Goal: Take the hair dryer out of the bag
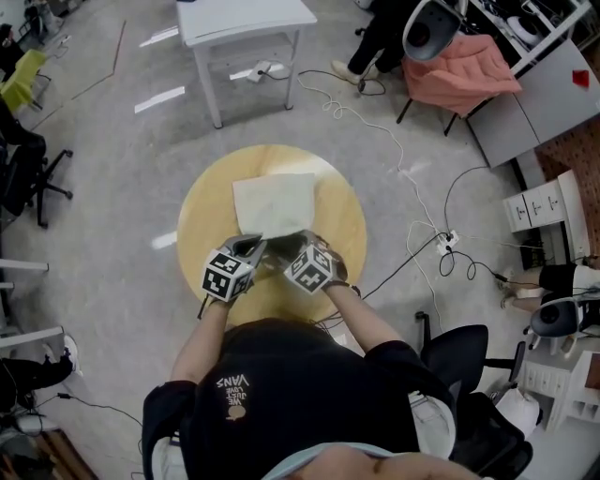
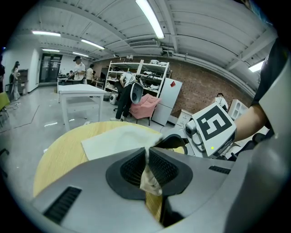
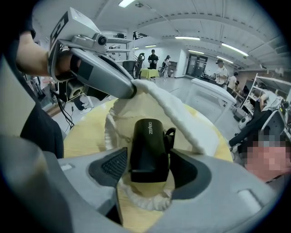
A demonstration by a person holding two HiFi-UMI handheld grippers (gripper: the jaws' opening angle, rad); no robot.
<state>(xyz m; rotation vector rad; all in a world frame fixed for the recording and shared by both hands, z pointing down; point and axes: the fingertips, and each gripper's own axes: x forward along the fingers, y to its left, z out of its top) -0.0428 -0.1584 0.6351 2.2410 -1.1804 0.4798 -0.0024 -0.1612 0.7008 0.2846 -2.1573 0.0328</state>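
Nearest, the left tongs (image 2: 147, 157) are closed on a pinch of cloth at the edge of the white bag (image 1: 275, 204), lifting one side of its mouth. Just beside them, the right tongs (image 3: 146, 159) point down into that mouth. They stand open, one pad on either side of the black hair dryer (image 3: 149, 145), neither plainly pressing it. The hair dryer lies inside the bag. The rest of the bag lies flat on the round wooden table (image 1: 211, 202). Beyond, a white table (image 1: 246, 23) stands on the grey floor (image 1: 122, 187). Cables (image 1: 405, 173) trail off to the right, and a chair (image 1: 459, 75) draped in pink cloth stands farther off.
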